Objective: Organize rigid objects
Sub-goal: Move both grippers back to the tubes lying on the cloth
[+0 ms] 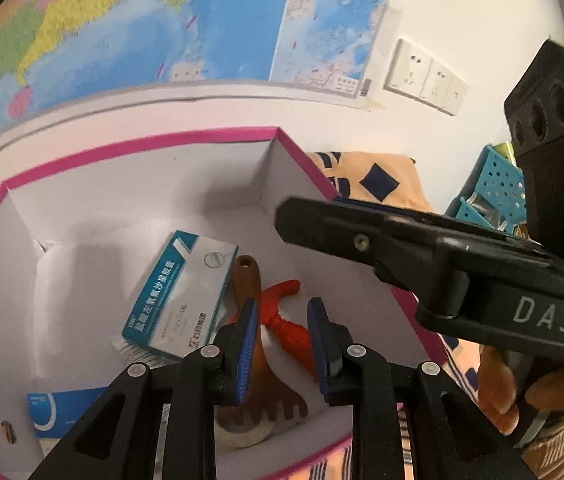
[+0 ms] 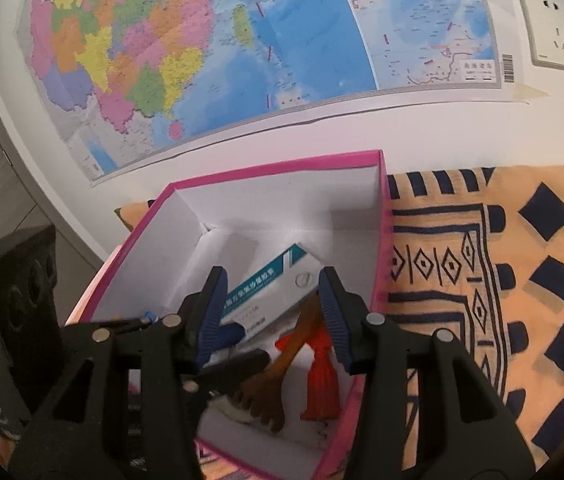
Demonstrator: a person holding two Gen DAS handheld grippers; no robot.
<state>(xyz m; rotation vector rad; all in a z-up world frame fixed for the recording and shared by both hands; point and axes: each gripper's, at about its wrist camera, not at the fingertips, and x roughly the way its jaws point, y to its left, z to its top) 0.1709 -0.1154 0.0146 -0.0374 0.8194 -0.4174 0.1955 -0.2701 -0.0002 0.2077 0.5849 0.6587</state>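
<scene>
Blue-padded fingers of the left gripper (image 1: 282, 352), at lower centre of the left wrist view, stand narrowly parted and hold nothing, above a brown wooden comb-like scraper (image 1: 260, 376) and a red plastic grip-shaped piece (image 1: 287, 320) on the floor of the pink-rimmed white cardboard box (image 1: 142, 144). A teal-and-white medicine carton (image 1: 180, 294) lies tilted at centre; a blue-and-white carton (image 1: 62, 410) sits at lower left. The right gripper (image 2: 272, 312), lower centre of its view, is parted wider and empty, over the same box. Possible fault: both tools crowd one box, so a descending finger could strike the other tool or nudge the stacked items askew. Cut off or unclear: the pale round object under the scraper, the box's near wall, and a perforated turquoise basket (image 1: 497, 188) at right, whose contents are not legible.
</scene>
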